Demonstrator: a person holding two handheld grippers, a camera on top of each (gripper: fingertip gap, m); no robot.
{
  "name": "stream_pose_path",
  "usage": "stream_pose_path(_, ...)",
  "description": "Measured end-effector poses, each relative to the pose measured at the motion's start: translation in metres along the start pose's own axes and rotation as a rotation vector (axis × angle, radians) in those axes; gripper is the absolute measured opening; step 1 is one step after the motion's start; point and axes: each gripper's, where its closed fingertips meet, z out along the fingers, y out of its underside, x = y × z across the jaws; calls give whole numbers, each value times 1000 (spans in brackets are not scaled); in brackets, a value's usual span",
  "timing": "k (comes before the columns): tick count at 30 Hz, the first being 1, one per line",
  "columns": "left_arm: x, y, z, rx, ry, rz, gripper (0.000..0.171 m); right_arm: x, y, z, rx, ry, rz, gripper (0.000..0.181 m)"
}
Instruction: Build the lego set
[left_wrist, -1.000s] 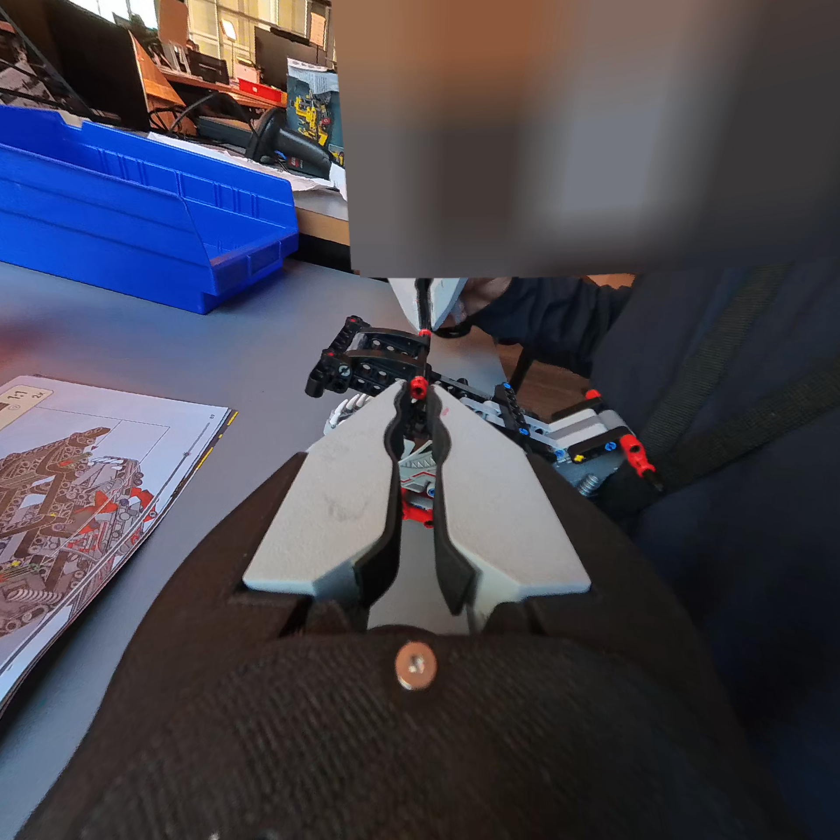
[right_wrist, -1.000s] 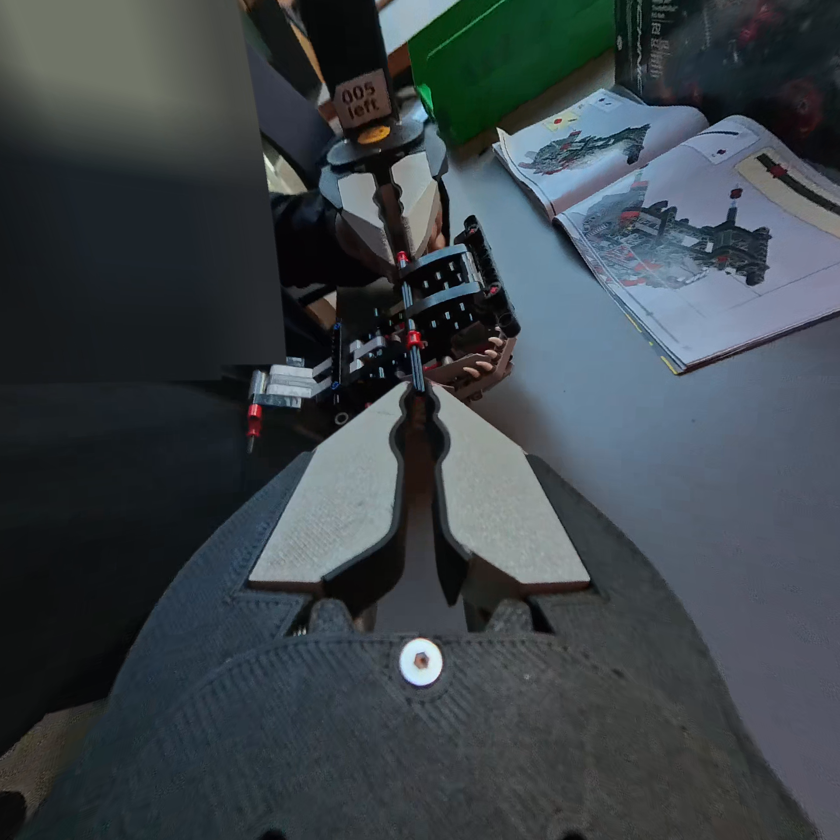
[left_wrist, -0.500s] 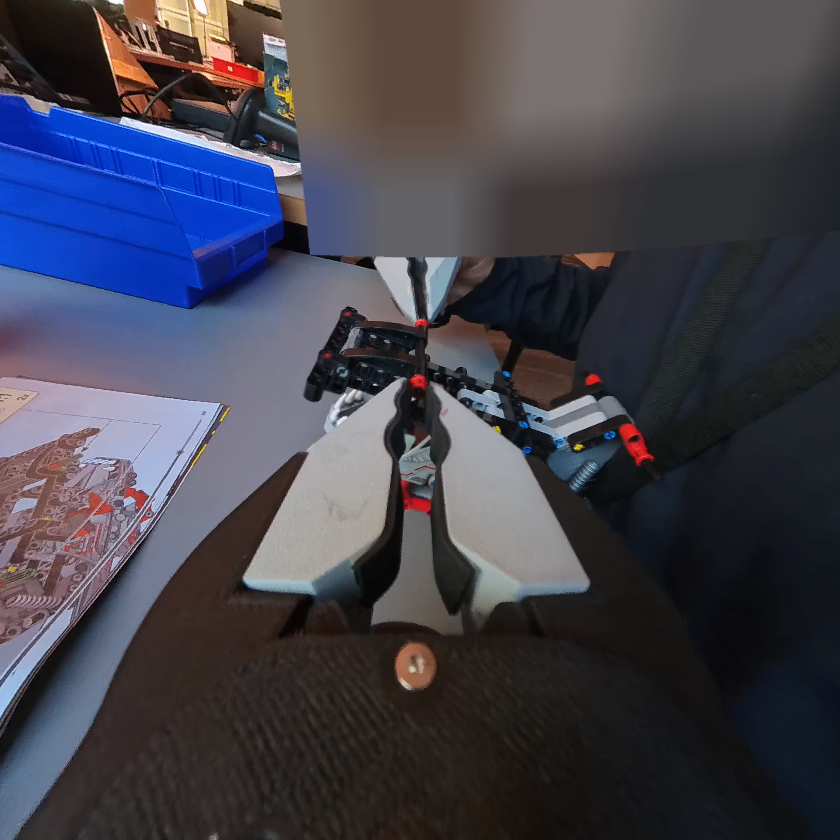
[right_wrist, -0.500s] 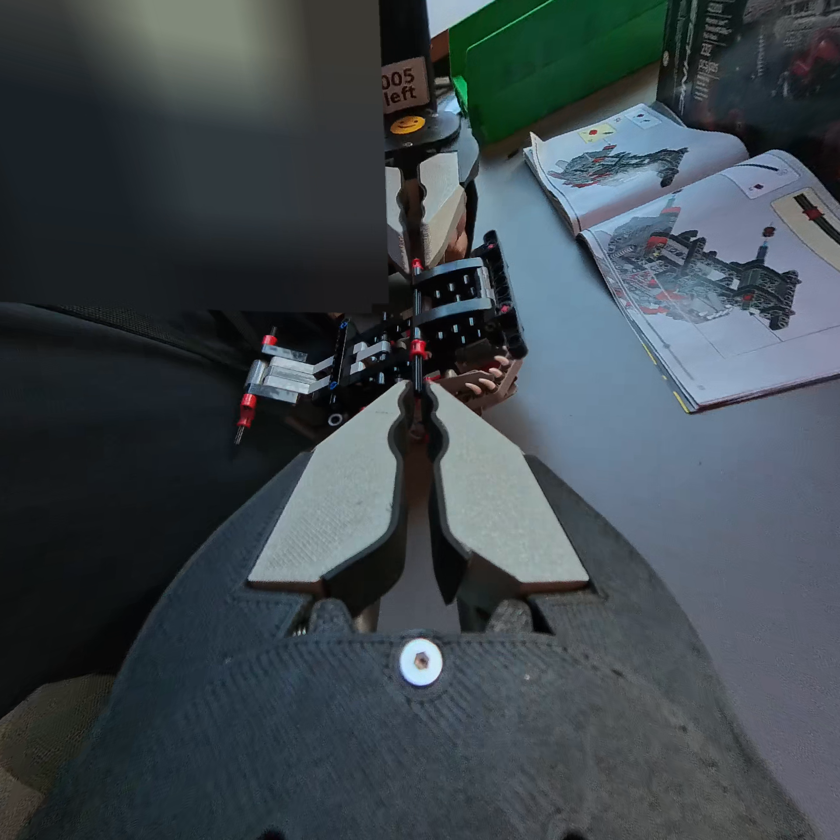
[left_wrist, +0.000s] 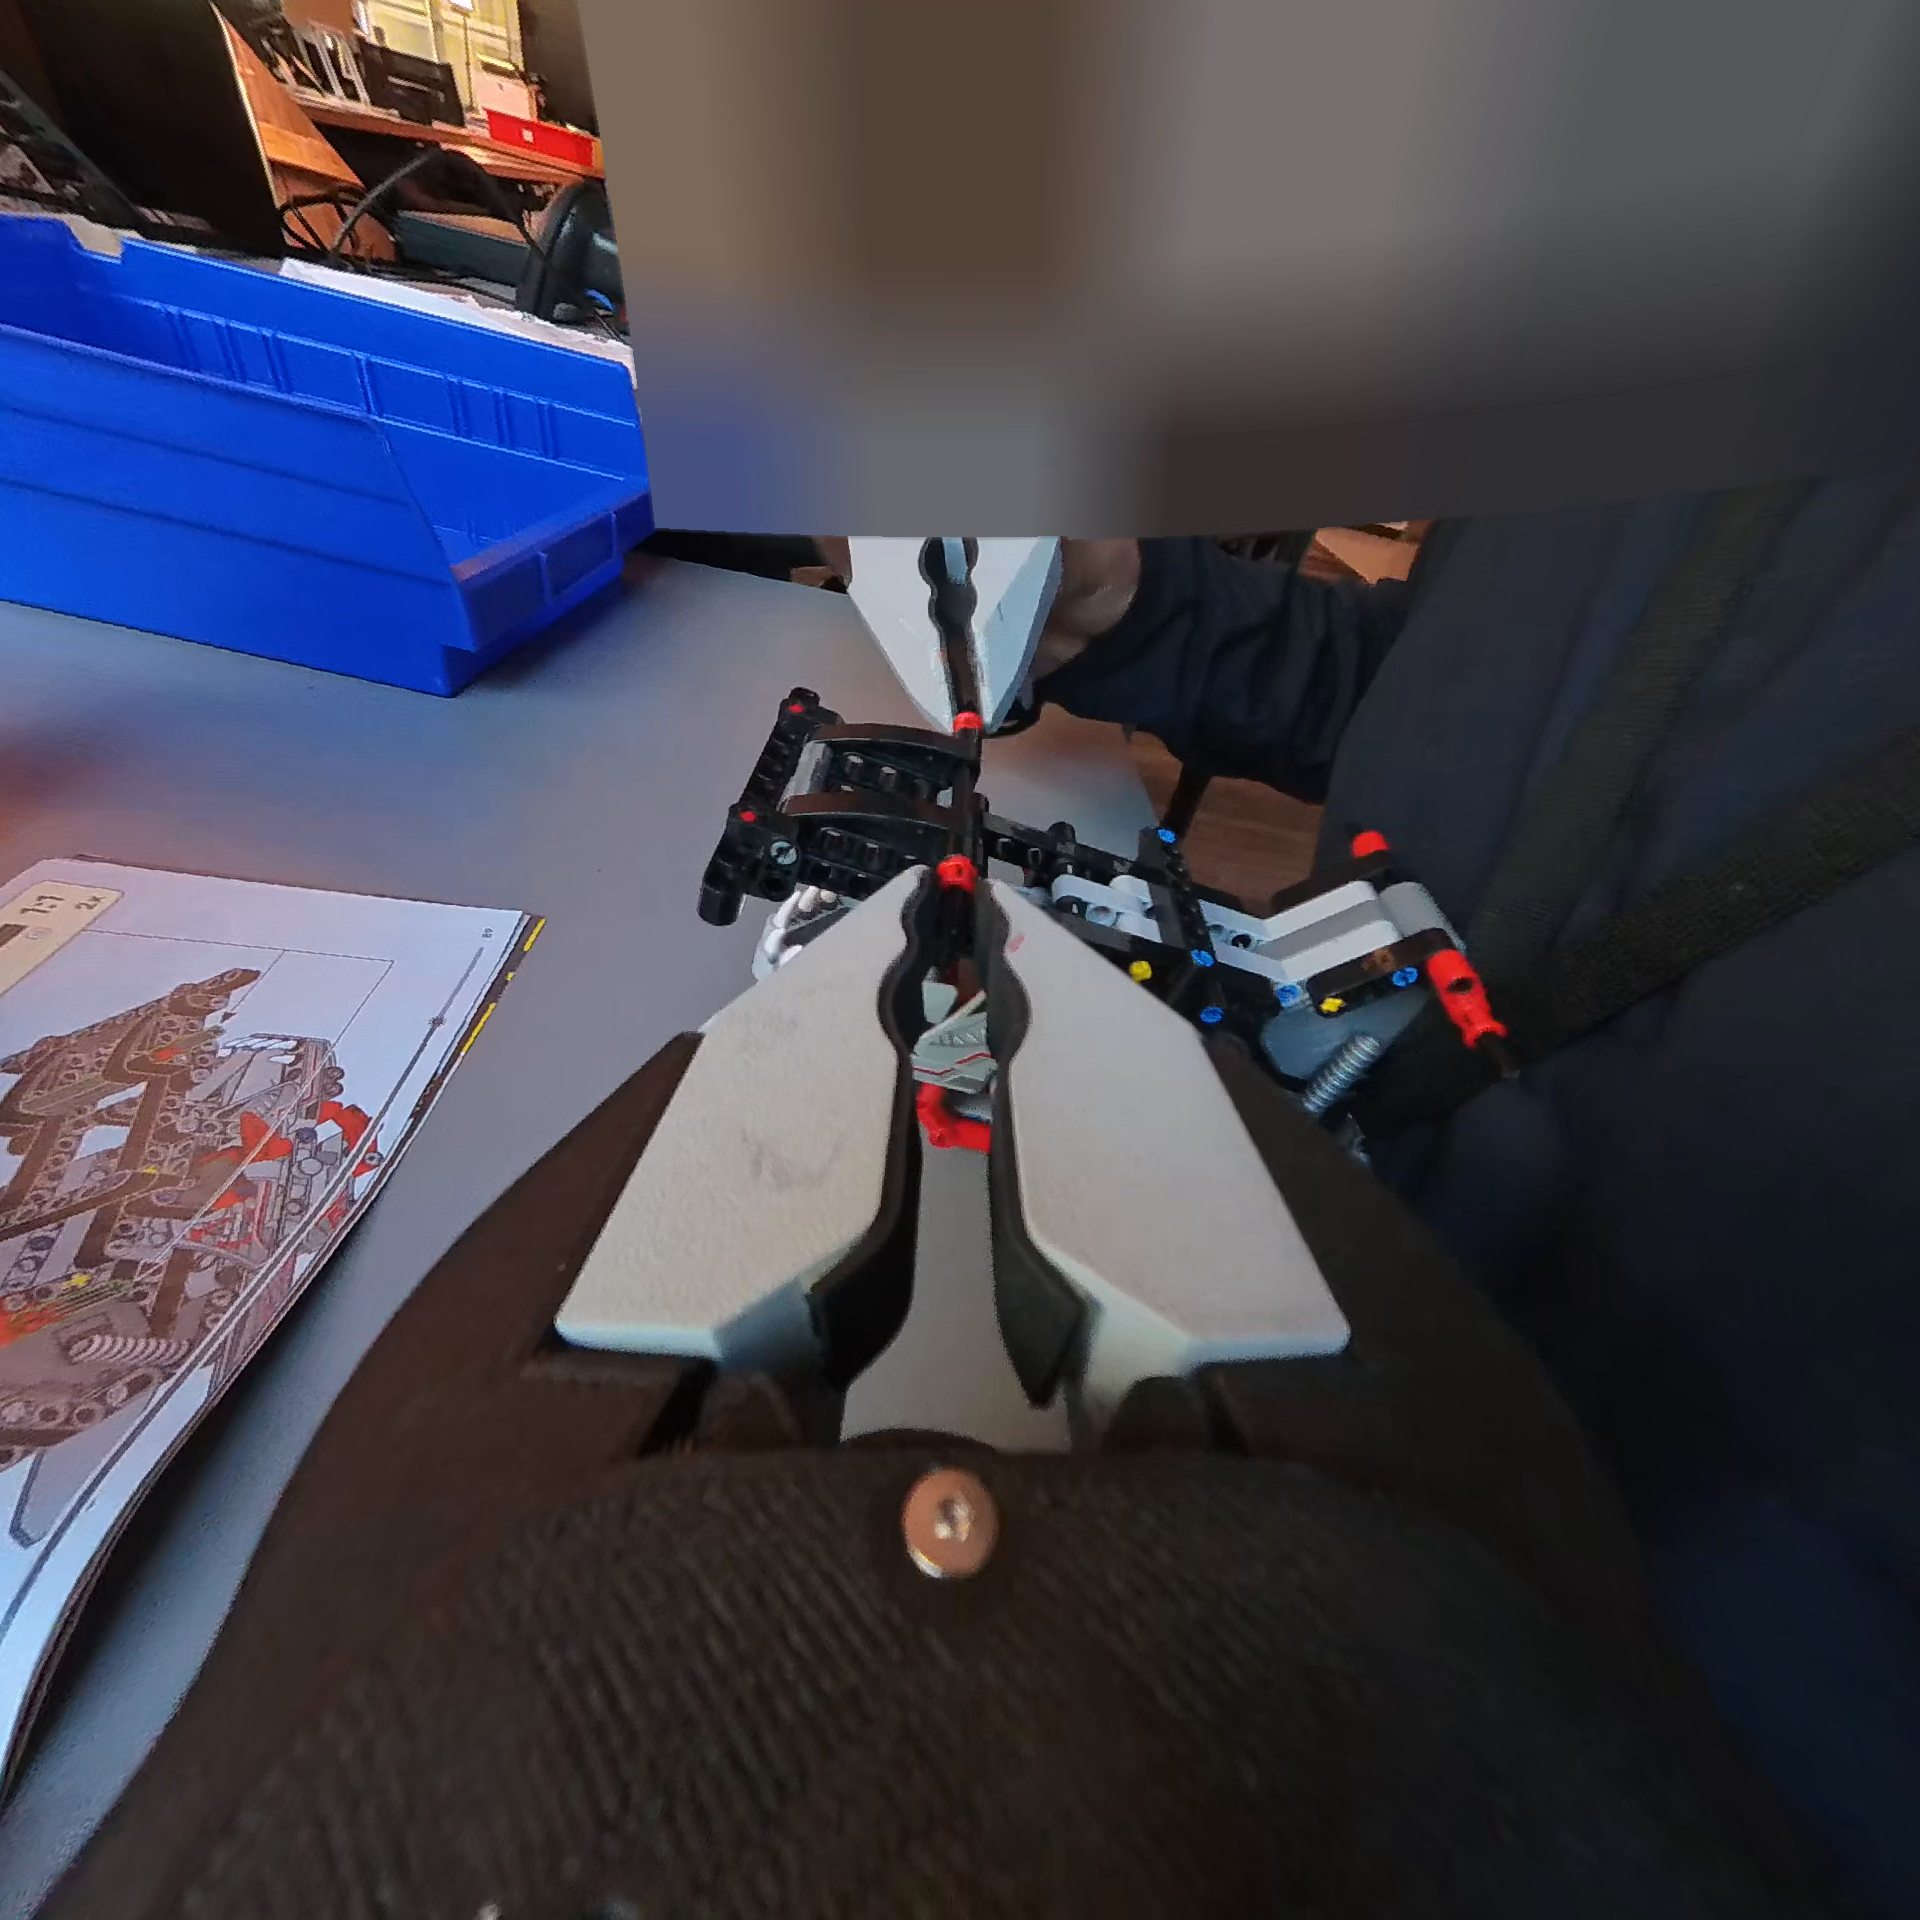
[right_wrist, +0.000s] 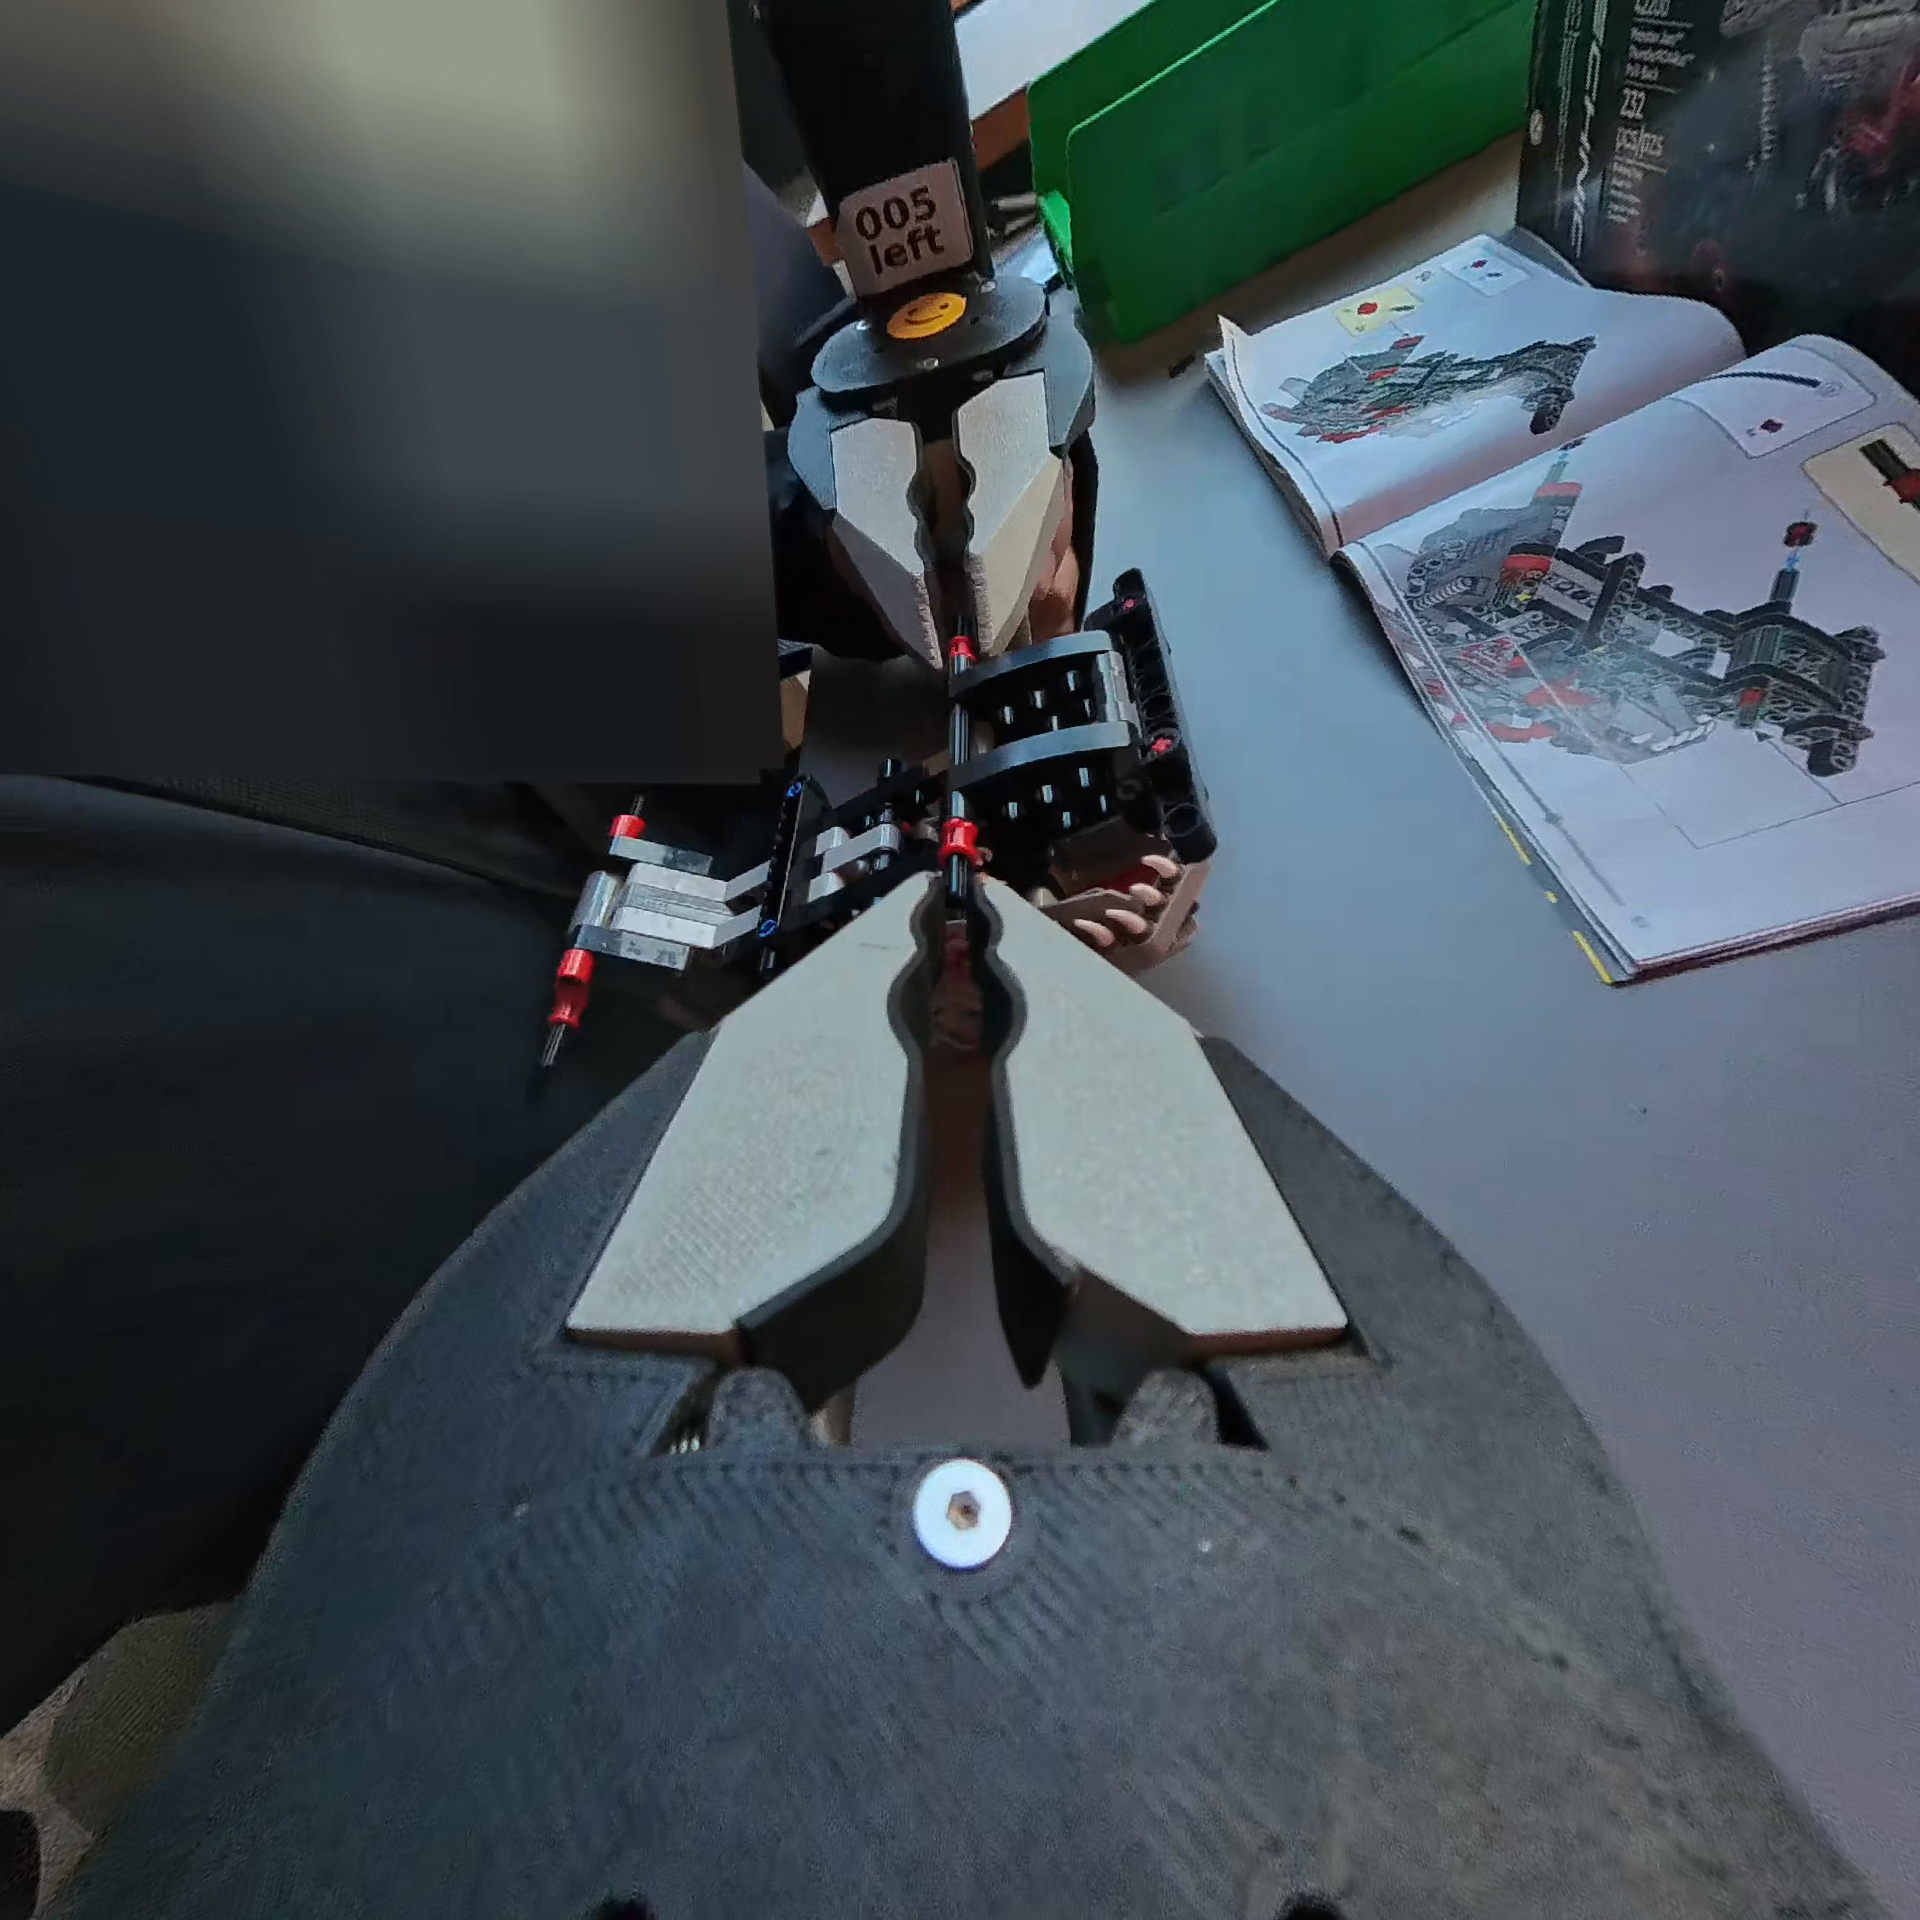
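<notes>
A black and grey lego model (left_wrist: 873, 821) with red pins is held at the table's near edge; it also shows in the right wrist view (right_wrist: 1060, 758). A thin black axle (left_wrist: 968, 800) with red bushes runs through its black panels. My left gripper (left_wrist: 954, 914) is shut on one end of the axle. My right gripper (right_wrist: 954, 904) is shut on the other end of the axle (right_wrist: 954, 764). The two grippers face each other: the right gripper (left_wrist: 961, 696) shows beyond the model, and the left gripper (right_wrist: 954, 634) likewise. The model's underside is hidden.
A blue bin (left_wrist: 312, 468) stands at the back left of the grey table (left_wrist: 520, 748). An open instruction booklet (left_wrist: 208, 1143) lies left; it shows in the right wrist view (right_wrist: 1610, 644) near a green bin (right_wrist: 1247, 156) and a dark box (right_wrist: 1714, 135). A person's dark clothing (left_wrist: 1662, 1039) is close. My hands' fingertips stand some 7 cm from each other.
Both grippers stay shut on the axle. The held model and both grippers have shifted slightly together; nothing was let go or taken.
</notes>
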Motion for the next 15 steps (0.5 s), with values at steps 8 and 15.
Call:
stream_pose_path(8, -4, -8, -14, 23, -29, -3, 20, 0, -11, -38, 134, 44, 53, 17)
stream_pose_path(15, 1, -11, -78, 27, -153, -37, 27, 12, 19, -30, 120, 187, 81, 32)
